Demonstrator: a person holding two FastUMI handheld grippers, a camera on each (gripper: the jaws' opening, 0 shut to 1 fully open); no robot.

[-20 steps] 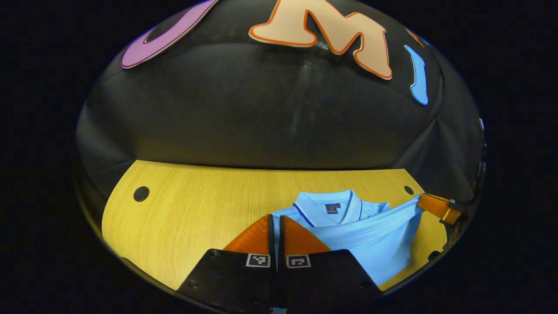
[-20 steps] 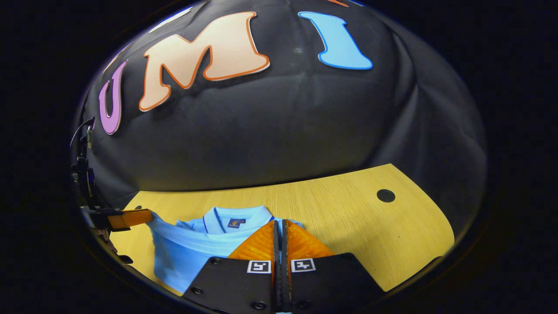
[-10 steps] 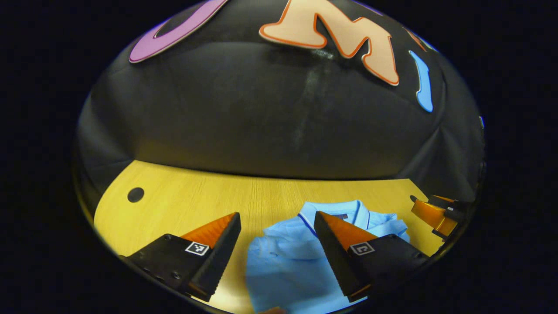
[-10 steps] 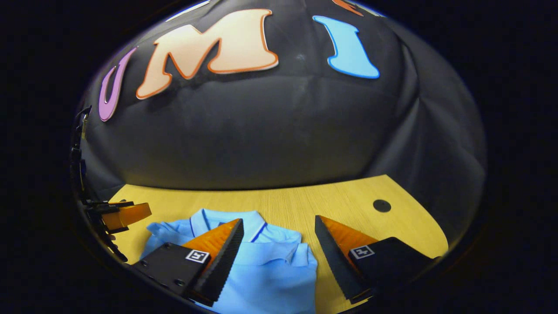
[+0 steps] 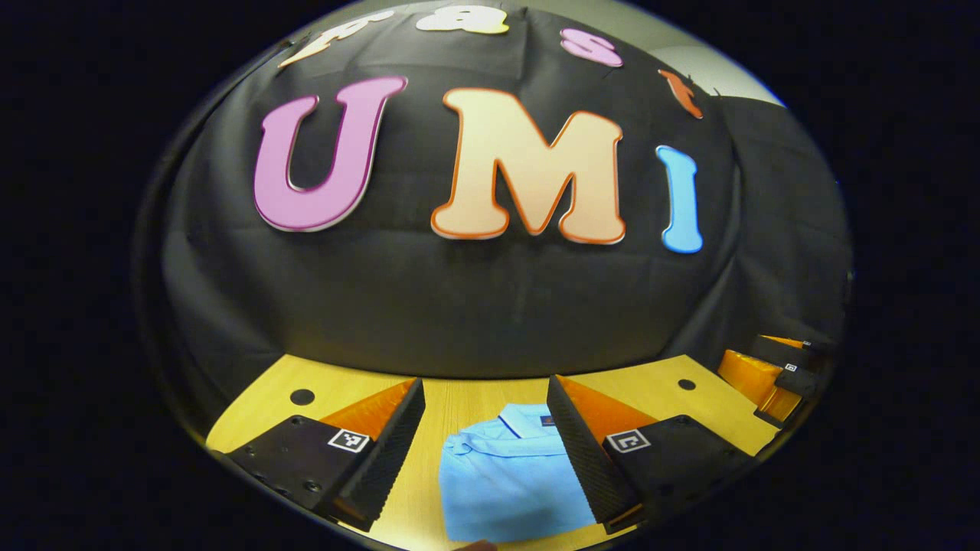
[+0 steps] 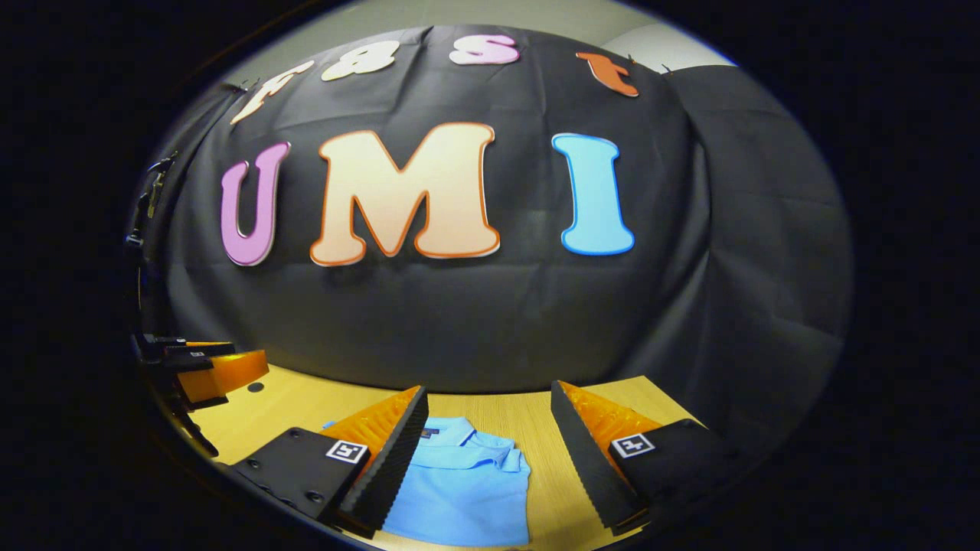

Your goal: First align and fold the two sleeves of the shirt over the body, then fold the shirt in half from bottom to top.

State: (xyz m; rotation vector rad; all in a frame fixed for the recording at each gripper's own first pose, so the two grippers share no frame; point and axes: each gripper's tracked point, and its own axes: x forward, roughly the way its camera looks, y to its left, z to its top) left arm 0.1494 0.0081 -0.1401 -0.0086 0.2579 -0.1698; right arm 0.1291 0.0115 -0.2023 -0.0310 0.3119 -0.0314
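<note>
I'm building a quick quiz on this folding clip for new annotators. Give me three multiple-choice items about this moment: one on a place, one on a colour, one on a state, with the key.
1. Where does the shirt lie?
A. on the wooden table
B. draped on the booth wall
C. hanging from a gripper

2. What colour is the shirt?
A. white
B. light blue
C. dark green

3. How do the left gripper and right gripper stand?
A. both shut on the shirt
B. one open, one shut
C. both open, holding nothing

Key: 1 A, the shirt rests flat and folded on the tabletop in both views. 2 B, the cloth is light blue with its collar toward the wall. 3 C, each view shows its own fingers spread wide apart above the shirt.
</note>
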